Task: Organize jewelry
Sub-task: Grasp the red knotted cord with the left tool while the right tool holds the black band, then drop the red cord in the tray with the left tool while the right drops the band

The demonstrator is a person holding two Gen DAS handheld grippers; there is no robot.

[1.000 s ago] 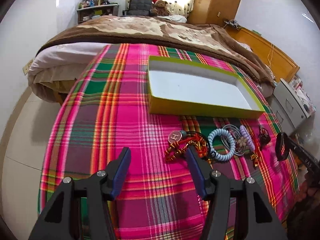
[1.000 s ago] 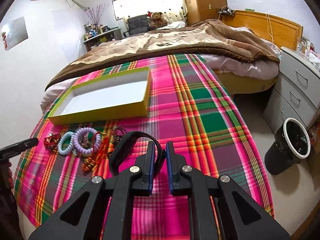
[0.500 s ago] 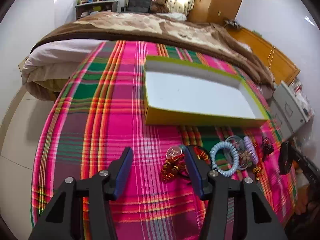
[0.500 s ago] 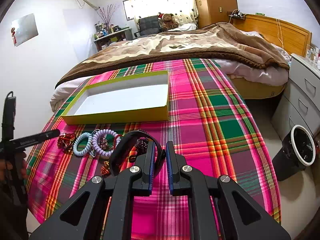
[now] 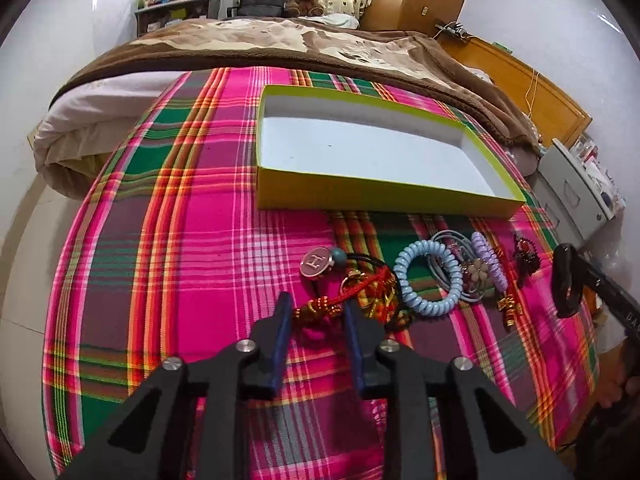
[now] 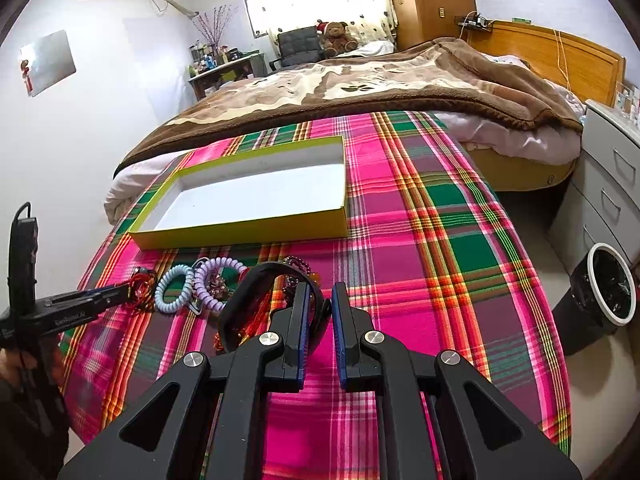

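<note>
A pile of jewelry lies on the plaid cloth before an empty yellow-green box (image 5: 384, 196), also in the right wrist view (image 6: 248, 232). My left gripper (image 5: 318, 306) is partly open, its fingers on either side of a red and gold knotted charm (image 5: 340, 300). Beside it lie a blue coil bracelet (image 5: 426, 276), a round pink pendant (image 5: 317, 262) and a purple coil bracelet (image 5: 486, 254). My right gripper (image 6: 320, 296) is shut on a black band (image 6: 256, 292), held above the pile. The band also shows in the left wrist view (image 5: 564, 280).
The plaid cloth (image 6: 440, 264) covers the foot of a bed with a brown blanket (image 6: 360, 84). A grey drawer unit (image 6: 608, 184) and a black bin (image 6: 600, 300) stand right of the bed. A wooden headboard (image 6: 552, 52) is at the far right.
My left gripper has moved forward to the pile and narrowed around the red and gold charm. My right gripper has stayed shut on the black band and shifted a little towards the pile.
</note>
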